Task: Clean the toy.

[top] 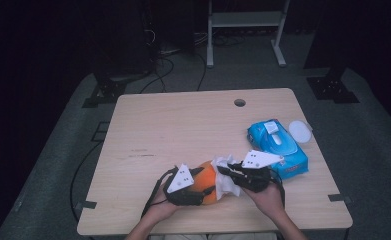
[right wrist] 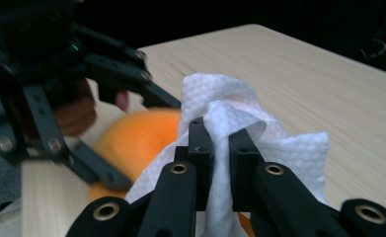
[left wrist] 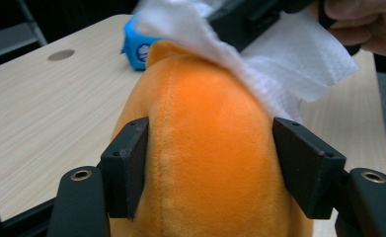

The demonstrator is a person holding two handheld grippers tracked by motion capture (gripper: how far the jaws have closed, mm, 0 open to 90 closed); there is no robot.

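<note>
In the high view, low in the frame near the desk's (top: 183, 125) front edge, the left tool (top: 195, 192) holds an orange plush toy (top: 209, 182). The left gripper view shows this closely: its two black jaws stand fairly wide and press against the toy's (left wrist: 210, 163) left and right flanks, with the soft orange body bulging between them. The right tool (top: 228, 174), just right of the toy in the high view, is nearly closed on a white wet wipe (top: 227, 179). In the right gripper view the jaws pinch a fold of the wipe (right wrist: 259, 143) in a narrow gap at lower centre, and the rest of the sheet billows up and to the right, draping onto the toy (right wrist: 136, 140). In the left gripper view the wipe (left wrist: 284, 64) lies over the toy's upper right side.

At the right of the desk lies a blue wet-wipe pack (top: 278, 142), its flap lifted; its printing is too small to read. A round white lid (top: 300, 131) rests beside it at the desk's edge. The toy's face and shape are hidden by the tools and wipe, and the left tool (right wrist: 57, 98) looks blurred at the left of the right gripper view.
</note>
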